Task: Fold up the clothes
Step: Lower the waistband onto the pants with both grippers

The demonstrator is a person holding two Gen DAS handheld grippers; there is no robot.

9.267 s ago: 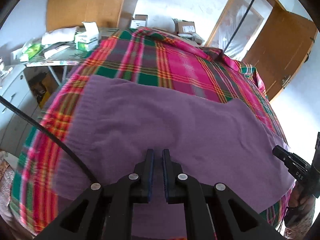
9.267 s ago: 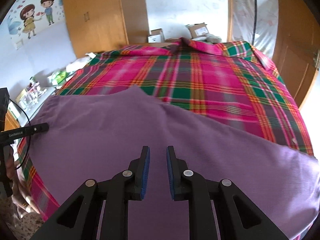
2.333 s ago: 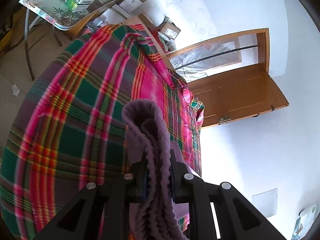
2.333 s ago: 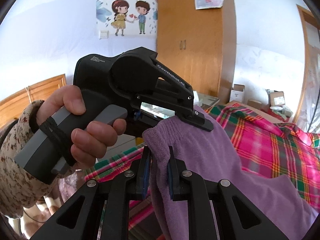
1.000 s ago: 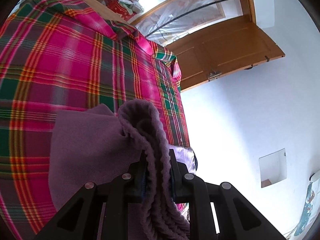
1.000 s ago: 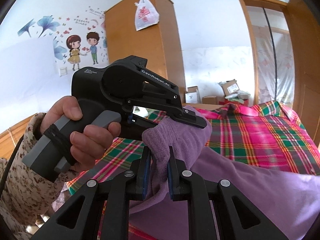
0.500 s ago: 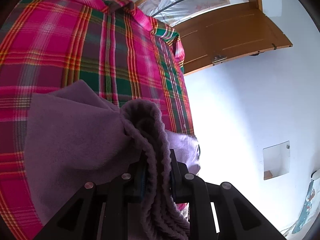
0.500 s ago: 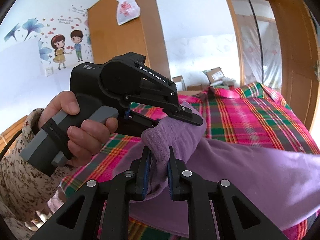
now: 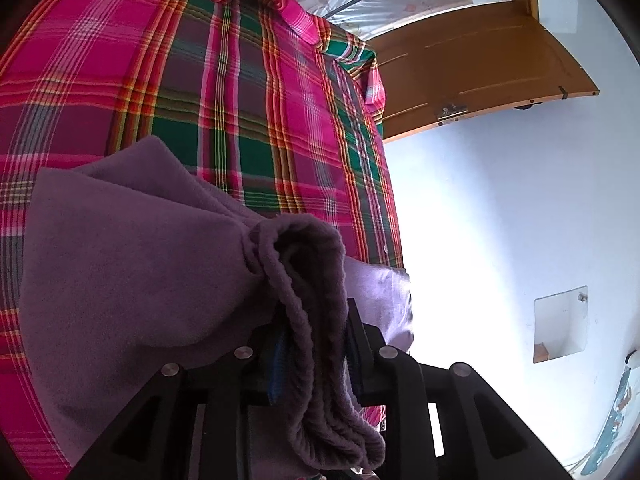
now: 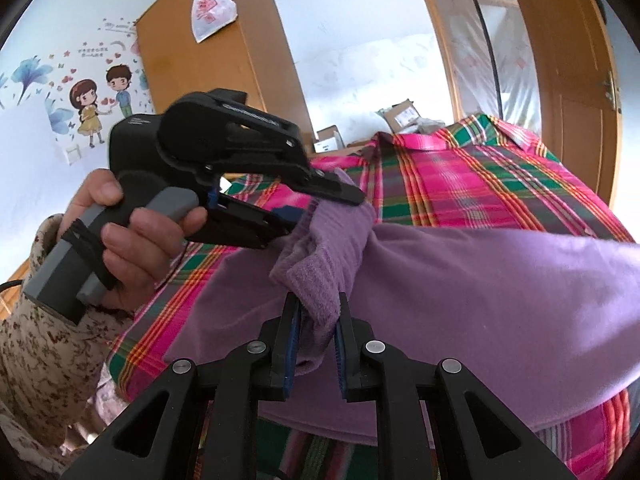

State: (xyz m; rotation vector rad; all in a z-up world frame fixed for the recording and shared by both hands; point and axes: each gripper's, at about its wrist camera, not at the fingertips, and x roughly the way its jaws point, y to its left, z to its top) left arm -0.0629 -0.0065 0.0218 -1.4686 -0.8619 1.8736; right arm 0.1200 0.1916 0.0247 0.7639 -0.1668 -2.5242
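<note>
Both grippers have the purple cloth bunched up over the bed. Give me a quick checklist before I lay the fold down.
1. Left gripper shut on purple fleece cloth: ok.
2. Right gripper shut on the same cloth: ok.
3. Both held edges close together: ok.
4. Edges aligned evenly: cannot tell, the cloth is bunched.
5. Rest of cloth resting on plaid bedspread: ok.
6. Cloth free of wrinkles underneath: cannot tell.
</note>
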